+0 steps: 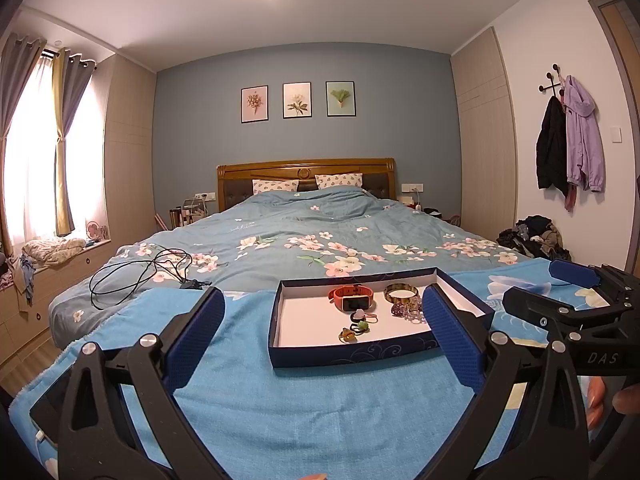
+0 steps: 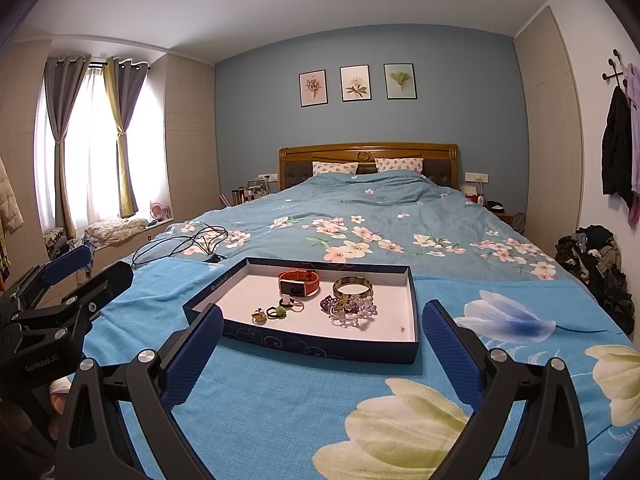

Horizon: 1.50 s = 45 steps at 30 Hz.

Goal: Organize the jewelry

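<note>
All the jewelry (image 2: 320, 300) lay together inside the tray (image 2: 304, 346), so nothing could stray on the bed. Both the left gripper (image 1: 324, 332) and right gripper (image 2: 322, 346) hung near it, fingers spread, holding nothing.

Navy box (image 2: 304, 342) w/ white inside, orange watch (image 2: 298, 283), blue floral blanket (image 2: 280, 420)

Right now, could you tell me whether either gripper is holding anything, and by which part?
Nothing is held. The left gripper and right gripper are both open with empty jaws, short of the tray of jewelry.
</note>
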{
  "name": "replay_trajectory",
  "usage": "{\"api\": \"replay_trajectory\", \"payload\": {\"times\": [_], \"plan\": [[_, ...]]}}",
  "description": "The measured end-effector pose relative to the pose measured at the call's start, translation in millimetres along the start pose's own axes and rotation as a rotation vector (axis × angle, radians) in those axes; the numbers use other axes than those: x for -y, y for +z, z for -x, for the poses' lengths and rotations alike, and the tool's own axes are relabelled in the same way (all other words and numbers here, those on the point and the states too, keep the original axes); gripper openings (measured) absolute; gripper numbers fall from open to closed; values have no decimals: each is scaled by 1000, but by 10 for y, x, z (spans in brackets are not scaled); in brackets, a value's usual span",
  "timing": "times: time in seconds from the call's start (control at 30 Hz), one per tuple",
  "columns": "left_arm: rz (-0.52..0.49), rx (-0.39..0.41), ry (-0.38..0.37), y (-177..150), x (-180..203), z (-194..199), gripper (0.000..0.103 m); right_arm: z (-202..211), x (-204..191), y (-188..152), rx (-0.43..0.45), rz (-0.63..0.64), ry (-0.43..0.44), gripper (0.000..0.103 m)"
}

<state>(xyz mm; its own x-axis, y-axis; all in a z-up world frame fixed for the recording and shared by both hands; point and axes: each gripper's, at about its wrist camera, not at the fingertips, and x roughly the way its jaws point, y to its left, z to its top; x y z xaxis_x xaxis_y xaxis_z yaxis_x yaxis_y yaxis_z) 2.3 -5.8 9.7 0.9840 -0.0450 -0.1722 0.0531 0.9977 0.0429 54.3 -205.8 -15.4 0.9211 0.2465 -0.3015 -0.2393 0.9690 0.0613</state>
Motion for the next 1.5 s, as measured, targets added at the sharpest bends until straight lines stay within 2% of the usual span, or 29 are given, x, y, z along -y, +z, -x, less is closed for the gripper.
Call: {"api": "replay_trajectory", "payload": {"times": [1.5], "plan": [[-2,-6,2,-55,11,24,97,-7,-14,-13,-8,0,-1,96]]}}
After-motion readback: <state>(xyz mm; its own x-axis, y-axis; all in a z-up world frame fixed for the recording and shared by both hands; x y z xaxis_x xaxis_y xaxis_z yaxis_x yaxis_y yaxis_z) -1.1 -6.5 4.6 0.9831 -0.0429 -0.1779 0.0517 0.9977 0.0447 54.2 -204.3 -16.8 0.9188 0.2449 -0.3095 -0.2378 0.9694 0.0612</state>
